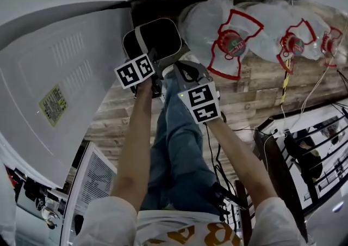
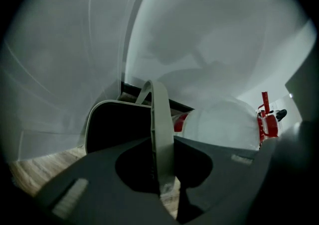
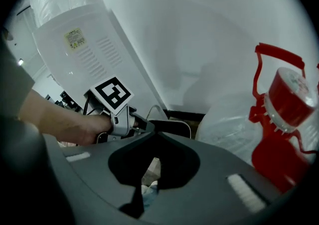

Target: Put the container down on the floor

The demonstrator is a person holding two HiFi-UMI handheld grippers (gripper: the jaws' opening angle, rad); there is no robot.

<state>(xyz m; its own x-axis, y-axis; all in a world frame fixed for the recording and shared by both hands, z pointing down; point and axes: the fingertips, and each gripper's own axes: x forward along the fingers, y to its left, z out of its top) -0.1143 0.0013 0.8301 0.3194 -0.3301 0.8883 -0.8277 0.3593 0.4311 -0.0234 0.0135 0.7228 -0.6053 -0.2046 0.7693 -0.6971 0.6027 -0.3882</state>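
Your left hand-held gripper [image 2: 162,145] had its jaws pressed together on the thin pale handle [image 2: 160,112] of the container [image 2: 117,127], so the dark tub hung from it. I think the handle was simply the easiest part to carry it by. The container was low, between the white appliance [image 1: 60,76] and the water bottles [image 1: 217,27] that lay on the wooden floor [image 1: 261,84]. Your right hand-held gripper [image 3: 152,135] had its jaws closed with nothing between them, and it waited beside, probably not needed. I could not tell whether the bottom of the container touched the floor, because its own rim and your gripper covered that place.
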